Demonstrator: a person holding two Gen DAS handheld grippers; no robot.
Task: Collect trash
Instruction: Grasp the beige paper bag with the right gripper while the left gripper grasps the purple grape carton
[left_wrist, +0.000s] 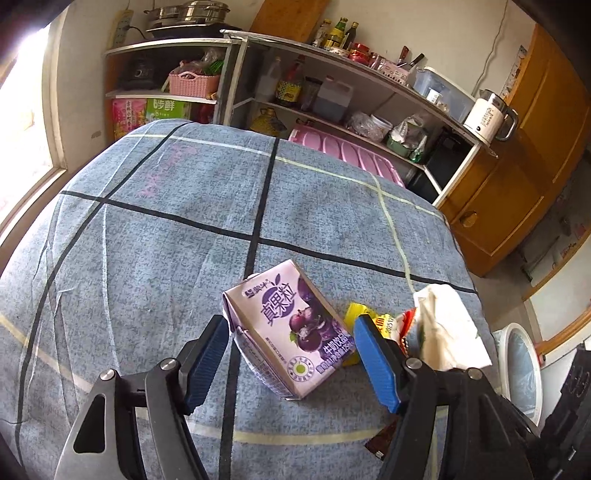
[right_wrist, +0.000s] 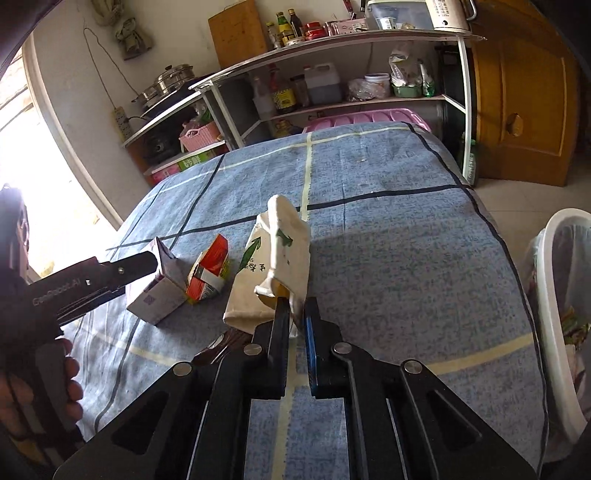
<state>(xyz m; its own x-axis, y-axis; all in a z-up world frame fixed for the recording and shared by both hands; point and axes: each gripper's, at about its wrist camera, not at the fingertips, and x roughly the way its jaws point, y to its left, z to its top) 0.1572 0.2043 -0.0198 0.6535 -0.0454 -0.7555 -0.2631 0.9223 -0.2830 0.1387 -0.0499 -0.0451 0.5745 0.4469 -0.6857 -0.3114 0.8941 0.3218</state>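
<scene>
Left gripper (left_wrist: 290, 354) spread wide, blue pads (left_wrist: 207, 363) on either side of a purple drink carton (left_wrist: 291, 328), pads close to the carton's sides but with a sliver of gap showing at each, so not yet clamped; carton resting on the blue checked cloth of the table (left_wrist: 166, 221), tilted, near the table's near edge, toward its right side. Just right of the carton in the left view, a yellow wrapper (left_wrist: 356, 312) and a red-and-white crumpled carton (left_wrist: 406, 325), partly hidden behind the right-hand pad. Beyond those, a crumpled white paper bag (left_wrist: 447, 325) with green print

Right gripper (right_wrist: 295, 314) nearly closed, pinching the lower end of the white paper bag (right_wrist: 273, 266); bag standing up off the cloth, folded top leaning away toward the middle of the table (right_wrist: 406, 240). Whether the bag's bottom touches the cloth cannot be told. Left of the bag in the right view, the red-and-white carton (right_wrist: 208, 269) lying on the cloth, then the purple carton (right_wrist: 157, 295) with the left gripper's dark finger (right_wrist: 133, 266) beside its top. A dark brown wrapper (right_wrist: 225, 341) flat on the cloth at the near edge, partly under the right gripper

Off the table's right edge, a white bin (right_wrist: 554, 321) on the floor with some rubbish inside; seen too in the left view (left_wrist: 517, 365). Past the far edge, shelves (left_wrist: 332, 92) with bottles and pots, a pink crate (left_wrist: 343, 155) against them
</scene>
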